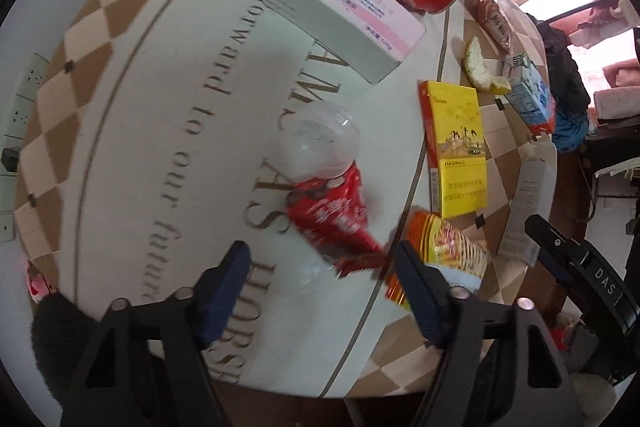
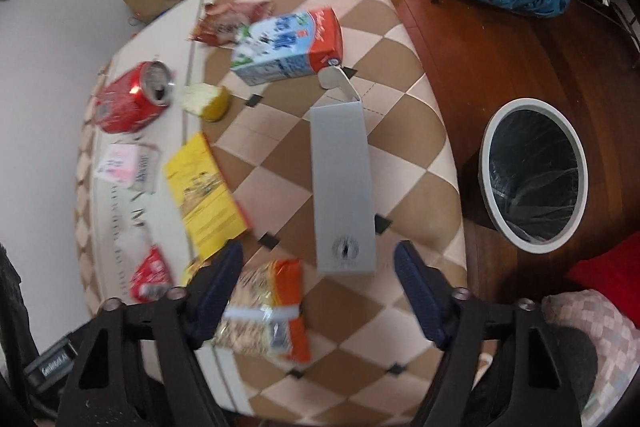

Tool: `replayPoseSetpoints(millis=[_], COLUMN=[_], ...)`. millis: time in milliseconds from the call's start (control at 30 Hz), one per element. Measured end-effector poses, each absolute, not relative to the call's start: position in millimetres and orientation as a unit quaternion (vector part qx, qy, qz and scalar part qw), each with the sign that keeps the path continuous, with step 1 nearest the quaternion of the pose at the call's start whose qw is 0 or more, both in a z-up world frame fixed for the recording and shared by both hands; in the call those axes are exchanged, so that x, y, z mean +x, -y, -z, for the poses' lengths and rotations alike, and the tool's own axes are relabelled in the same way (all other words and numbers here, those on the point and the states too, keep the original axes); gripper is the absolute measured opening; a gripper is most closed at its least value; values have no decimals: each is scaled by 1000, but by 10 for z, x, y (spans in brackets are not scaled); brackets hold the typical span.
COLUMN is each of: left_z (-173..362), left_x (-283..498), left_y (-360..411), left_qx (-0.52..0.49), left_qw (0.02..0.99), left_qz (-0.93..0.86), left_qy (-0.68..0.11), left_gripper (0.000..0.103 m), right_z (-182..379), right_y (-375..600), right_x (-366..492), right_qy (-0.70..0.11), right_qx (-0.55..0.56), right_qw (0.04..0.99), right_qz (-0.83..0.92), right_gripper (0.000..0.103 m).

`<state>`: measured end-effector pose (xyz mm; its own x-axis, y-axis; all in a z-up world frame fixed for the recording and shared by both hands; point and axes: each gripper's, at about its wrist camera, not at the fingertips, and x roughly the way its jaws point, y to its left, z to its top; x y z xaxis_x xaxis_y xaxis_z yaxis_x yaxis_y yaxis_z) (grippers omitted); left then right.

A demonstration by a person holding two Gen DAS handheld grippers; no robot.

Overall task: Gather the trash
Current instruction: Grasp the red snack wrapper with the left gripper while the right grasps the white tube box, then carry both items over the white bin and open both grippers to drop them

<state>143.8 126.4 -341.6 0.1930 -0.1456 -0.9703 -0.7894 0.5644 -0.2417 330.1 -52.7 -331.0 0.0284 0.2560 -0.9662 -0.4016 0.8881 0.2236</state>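
Trash litters the table (image 2: 416, 131); both tools (image 1: 322, 279) (image 2: 318, 279) hover released, bin (image 2: 534, 175) beside.

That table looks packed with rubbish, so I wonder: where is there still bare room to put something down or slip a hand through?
Bare patches: the white lettered cloth left of the clear cup, and the checkered corner between the grey carton and the table edge. It is crowded around the yellow box, red wrapper and noodle packet.
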Motion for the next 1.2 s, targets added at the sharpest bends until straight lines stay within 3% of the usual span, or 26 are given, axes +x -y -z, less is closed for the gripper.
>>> replayPoseSetpoints(millis=[33,67,200,333,767,1200], left_z=[3425,3428,3412,3344,2760,1600], left_x=[1462,1478,1495,1435,969,1436], left_y=[-1260,-1257,-1247,-1250,-988,1], left_qx=[-397,-393,-373,-340,-214,-128], left_qw=[663,664,674,683,730,827], left_qz=[-247,-251,-260,-277,-326,-264], left_qy=[-585,-585,-583,-584,-562,-479], left_gripper=[52,38,18,13,11,11], right_z=[3354,3385,3468,3535,3223,2173], right_y=[514,509,478,384,751,1464], right_x=[3328,3354,3450,3522,2926,2573], right_qy=[-660,-661,-657,-654,-627,-534], right_qx=[-55,-53,-48,-56,-79,13], right_qw=[714,713,718,718,726,771], right_qz=[-228,-228,-226,-231,-270,-346], right_gripper=[71,70,60,38,37,37])
